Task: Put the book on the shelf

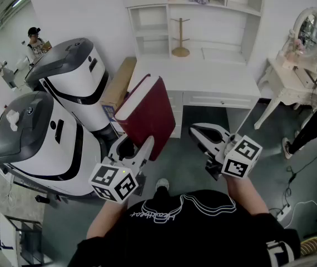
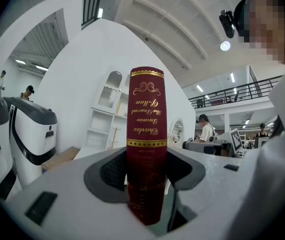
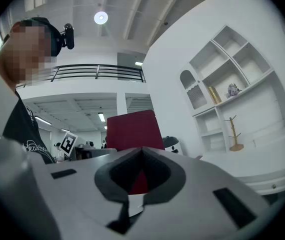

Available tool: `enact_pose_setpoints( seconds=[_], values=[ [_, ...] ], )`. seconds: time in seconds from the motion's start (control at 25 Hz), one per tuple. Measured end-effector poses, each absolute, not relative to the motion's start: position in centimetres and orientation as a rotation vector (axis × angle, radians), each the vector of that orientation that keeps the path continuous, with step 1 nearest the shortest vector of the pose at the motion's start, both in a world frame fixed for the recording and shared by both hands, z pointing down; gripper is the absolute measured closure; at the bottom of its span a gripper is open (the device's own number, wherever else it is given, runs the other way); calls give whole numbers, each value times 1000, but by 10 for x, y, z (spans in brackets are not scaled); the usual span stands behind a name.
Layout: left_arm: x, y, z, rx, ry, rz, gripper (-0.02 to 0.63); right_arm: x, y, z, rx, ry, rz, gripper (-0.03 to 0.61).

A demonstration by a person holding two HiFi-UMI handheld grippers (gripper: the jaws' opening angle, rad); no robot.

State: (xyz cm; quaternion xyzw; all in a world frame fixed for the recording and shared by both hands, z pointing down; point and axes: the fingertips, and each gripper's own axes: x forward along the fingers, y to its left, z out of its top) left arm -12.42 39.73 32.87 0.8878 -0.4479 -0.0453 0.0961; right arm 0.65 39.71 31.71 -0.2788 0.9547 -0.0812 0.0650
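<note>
Though plain-covered, a maroon book (image 2: 146,134) with gilt spine lettering.

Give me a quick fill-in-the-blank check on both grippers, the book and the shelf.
The left gripper is shut on a dark ___ book.
The right gripper is ___, with nothing between its jaws.
The book's spine lettering is ___.
The white shelf holds a ___ peg stand.
Missing words: red; shut; gold; wooden.
</note>
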Motion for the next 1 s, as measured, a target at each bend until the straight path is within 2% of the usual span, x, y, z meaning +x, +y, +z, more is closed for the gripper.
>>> enact_pose_setpoints(
  seconds=[0.56, 1.0],
  values=[
    [-123, 392, 327, 2640, -1318, -144, 403, 7, 394, 322, -831, 2884, -263, 572],
    [-113, 326, 332, 2642, -1274, -140, 403, 19, 327, 325, -892, 2864, -285, 572]
  ],
)
